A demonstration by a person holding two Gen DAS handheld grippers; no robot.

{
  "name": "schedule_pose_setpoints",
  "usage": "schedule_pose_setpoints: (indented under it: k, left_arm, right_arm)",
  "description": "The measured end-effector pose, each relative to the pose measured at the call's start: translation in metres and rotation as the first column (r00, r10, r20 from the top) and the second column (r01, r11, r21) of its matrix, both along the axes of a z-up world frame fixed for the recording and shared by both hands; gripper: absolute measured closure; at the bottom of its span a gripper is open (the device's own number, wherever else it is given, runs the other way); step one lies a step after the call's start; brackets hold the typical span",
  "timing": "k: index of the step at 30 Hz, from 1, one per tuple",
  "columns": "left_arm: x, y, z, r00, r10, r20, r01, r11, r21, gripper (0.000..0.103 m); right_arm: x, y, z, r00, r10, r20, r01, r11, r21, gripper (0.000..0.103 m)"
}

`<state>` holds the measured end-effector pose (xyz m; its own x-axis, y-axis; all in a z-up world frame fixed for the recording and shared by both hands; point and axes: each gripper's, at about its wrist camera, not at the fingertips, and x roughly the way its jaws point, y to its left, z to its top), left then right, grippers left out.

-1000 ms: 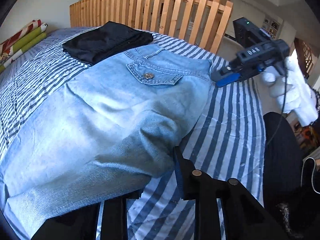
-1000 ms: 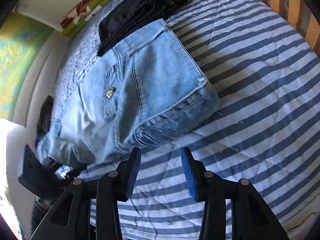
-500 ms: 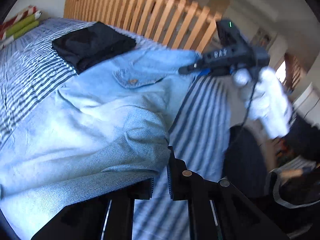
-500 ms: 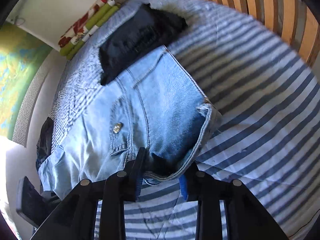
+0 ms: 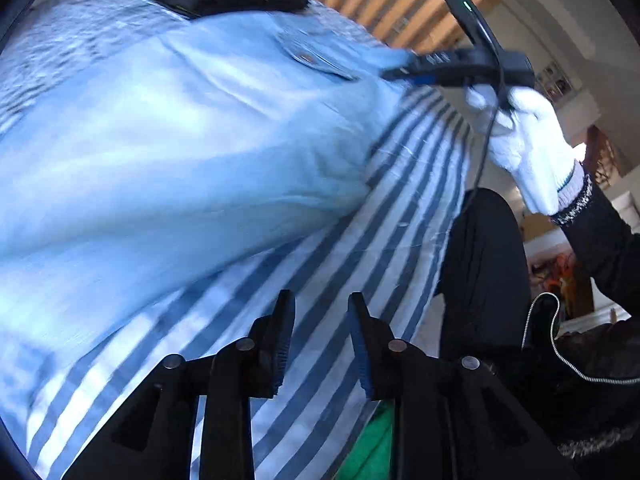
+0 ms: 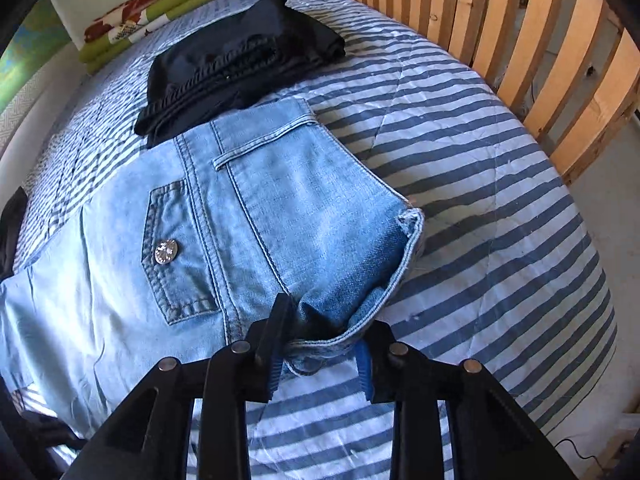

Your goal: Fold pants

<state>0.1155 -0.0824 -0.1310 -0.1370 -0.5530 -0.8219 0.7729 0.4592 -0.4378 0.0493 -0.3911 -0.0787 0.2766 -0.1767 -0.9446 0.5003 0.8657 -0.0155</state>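
Right gripper has the jeans bunched in its jaws at the hem, jaws easing apart — they could slip free on the striped bed. Left gripper hangs empty, jaws opening over bare sheet. Folded black clothes sit touching the waistband, crowding the fold; wooden slats beyond.

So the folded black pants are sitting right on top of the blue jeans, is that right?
Not quite. The folded black pants lie on the striped bed cover, beyond the waistband end of the blue jeans, not on top of them. The right wrist view shows it.
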Motion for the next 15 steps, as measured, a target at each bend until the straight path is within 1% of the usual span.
schedule_pose_setpoints:
  k: [1, 2, 3, 4, 5, 6, 7, 8, 9, 10, 11, 12, 13, 14, 15]
  left_arm:
    - [0.003, 0.017, 0.006, 0.999, 0.035, 0.029, -0.035, 0.999, 0.003, 0.069]
    - [0.008, 0.027, 0.011, 0.997, 0.064, 0.040, -0.064, 0.998, 0.001, 0.069]
    - [0.013, 0.044, 0.016, 0.992, 0.110, 0.060, -0.111, 0.994, 0.003, 0.069]
    - [0.014, 0.058, 0.020, 0.987, 0.140, 0.079, -0.140, 0.990, 0.001, 0.069]
    - [0.021, 0.070, 0.021, 0.981, 0.167, 0.097, -0.168, 0.986, 0.002, 0.069]
    - [0.025, 0.087, 0.023, 0.968, 0.210, 0.136, -0.214, 0.977, 0.013, 0.069]
    - [0.027, 0.098, 0.022, 0.957, 0.237, 0.164, -0.245, 0.969, 0.027, 0.069]
    - [0.029, 0.110, 0.019, 0.947, 0.254, 0.197, -0.269, 0.962, 0.054, 0.069]
    - [0.029, 0.119, 0.015, 0.934, 0.259, 0.245, -0.287, 0.954, 0.088, 0.069]
    - [0.028, 0.129, 0.011, 0.920, 0.253, 0.301, -0.302, 0.945, 0.128, 0.068]
    - [0.028, 0.137, 0.007, 0.903, 0.251, 0.348, -0.324, 0.931, 0.168, 0.068]
    - [0.025, 0.142, 0.002, 0.891, 0.237, 0.387, -0.330, 0.923, 0.196, 0.068]
    - [0.023, 0.144, -0.001, 0.884, 0.213, 0.416, -0.324, 0.921, 0.218, 0.068]
    - [0.020, 0.146, -0.005, 0.878, 0.195, 0.437, -0.319, 0.919, 0.233, 0.068]
    - [0.017, 0.142, -0.009, 0.868, 0.152, 0.473, -0.302, 0.917, 0.260, 0.068]
  right_arm:
    - [-0.003, 0.004, 0.005, 1.000, 0.020, 0.003, -0.020, 1.000, -0.023, 0.069]
    - [-0.009, 0.010, 0.014, 0.999, 0.039, 0.006, -0.038, 0.997, -0.070, 0.067]
    - [-0.014, 0.014, 0.020, 0.999, 0.048, 0.012, -0.047, 0.993, -0.105, 0.066]
    - [-0.020, 0.023, 0.030, 0.998, 0.059, 0.018, -0.056, 0.988, -0.147, 0.066]
    - [-0.026, 0.032, 0.040, 0.996, 0.082, 0.039, -0.075, 0.983, -0.169, 0.066]
    - [-0.029, 0.042, 0.048, 0.992, 0.113, 0.053, -0.102, 0.979, -0.174, 0.066]
    - [-0.030, 0.055, 0.056, 0.987, 0.150, 0.052, -0.137, 0.970, -0.200, 0.066]
    - [-0.031, 0.071, 0.065, 0.981, 0.185, 0.056, -0.167, 0.956, -0.243, 0.066]
    - [-0.032, 0.085, 0.071, 0.971, 0.228, 0.072, -0.202, 0.943, -0.264, 0.065]
    - [-0.031, 0.101, 0.075, 0.956, 0.282, 0.082, -0.253, 0.932, -0.260, 0.065]
    - [-0.027, 0.116, 0.076, 0.940, 0.330, 0.085, -0.303, 0.923, -0.236, 0.065]
    - [-0.023, 0.133, 0.074, 0.922, 0.378, 0.088, -0.356, 0.914, -0.195, 0.065]
    - [-0.018, 0.149, 0.068, 0.902, 0.423, 0.086, -0.408, 0.901, -0.151, 0.065]
    - [-0.014, 0.161, 0.063, 0.889, 0.452, 0.079, -0.440, 0.888, -0.132, 0.065]
    - [-0.010, 0.175, 0.056, 0.873, 0.483, 0.065, -0.472, 0.872, -0.130, 0.065]
